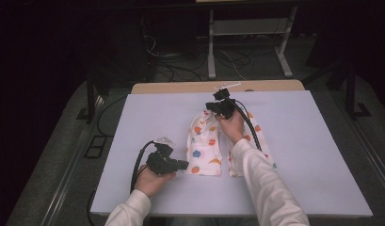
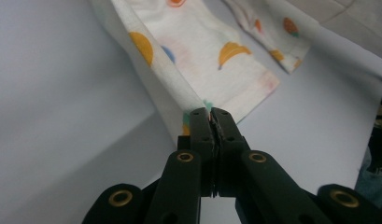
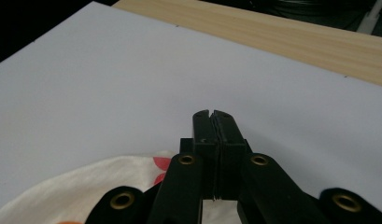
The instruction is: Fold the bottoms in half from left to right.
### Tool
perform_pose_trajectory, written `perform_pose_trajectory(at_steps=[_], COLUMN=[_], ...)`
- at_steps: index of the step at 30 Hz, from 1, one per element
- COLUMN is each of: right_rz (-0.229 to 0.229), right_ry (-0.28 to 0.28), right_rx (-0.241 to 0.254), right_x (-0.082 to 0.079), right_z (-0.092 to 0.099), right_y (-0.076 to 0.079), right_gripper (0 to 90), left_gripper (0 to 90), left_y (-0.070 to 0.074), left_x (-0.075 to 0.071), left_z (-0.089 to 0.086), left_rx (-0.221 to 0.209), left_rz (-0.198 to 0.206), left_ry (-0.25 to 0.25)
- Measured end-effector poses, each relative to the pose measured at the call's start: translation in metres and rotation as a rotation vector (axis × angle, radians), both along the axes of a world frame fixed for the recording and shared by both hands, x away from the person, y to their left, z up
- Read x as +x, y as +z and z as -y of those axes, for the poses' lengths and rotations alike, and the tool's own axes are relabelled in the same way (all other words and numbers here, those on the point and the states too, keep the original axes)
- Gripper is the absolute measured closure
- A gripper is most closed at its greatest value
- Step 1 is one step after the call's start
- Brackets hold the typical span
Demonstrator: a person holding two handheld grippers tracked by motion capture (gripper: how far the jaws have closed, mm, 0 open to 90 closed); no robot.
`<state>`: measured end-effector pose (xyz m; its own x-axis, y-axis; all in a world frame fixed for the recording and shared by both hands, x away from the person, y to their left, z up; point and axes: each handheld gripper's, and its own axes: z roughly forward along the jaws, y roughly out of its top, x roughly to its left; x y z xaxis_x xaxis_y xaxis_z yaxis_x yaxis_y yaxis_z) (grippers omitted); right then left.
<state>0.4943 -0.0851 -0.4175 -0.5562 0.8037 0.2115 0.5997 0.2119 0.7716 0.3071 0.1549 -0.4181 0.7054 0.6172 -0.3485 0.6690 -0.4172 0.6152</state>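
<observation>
left gripper point(image 2: 211, 122) has its jaws pinched tight on the near corner of the little trousers point(image 1: 205, 146), and in the left gripper view a fold of white cloth with orange fruit prints runs up and away from the tips. in the high view the left gripper point(image 1: 183, 164) sits at the left leg's hem, on the person's side of the white board point(image 1: 133, 141).

right gripper point(image 1: 213, 106) is up at the far end, over the waistband, jaws together. in the right gripper view its tips point(image 3: 212, 122) reach past the cloth edge over bare board, with the cloth under its body; whether any cloth is caught there can't be made out.

so the garment lies lengthwise, near to far, between the two hands: hem at the left gripper, waist at the right. the second leg spreads off to the right, partly under the right sleeve point(image 1: 260, 179).

the thing to watch is that long axis. the left hand has the free end and the right sits on the waist, so a fold would likely carry the hem straight forward along the leg toward the right gripper.
</observation>
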Motion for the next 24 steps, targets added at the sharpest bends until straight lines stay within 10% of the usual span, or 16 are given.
perform_pose_trajectory(at_steps=[24], right_rz=[-0.022], right_ry=[-0.038], right_rx=[0.048], right_x=[0.005], right_z=[0.041], right_y=[0.016], right_gripper=[87.6], left_gripper=[88.2], left_y=[0.009], left_x=[-0.001], left_z=[0.039], left_rx=[-0.030], left_rz=[0.014], left_ry=[-0.137])
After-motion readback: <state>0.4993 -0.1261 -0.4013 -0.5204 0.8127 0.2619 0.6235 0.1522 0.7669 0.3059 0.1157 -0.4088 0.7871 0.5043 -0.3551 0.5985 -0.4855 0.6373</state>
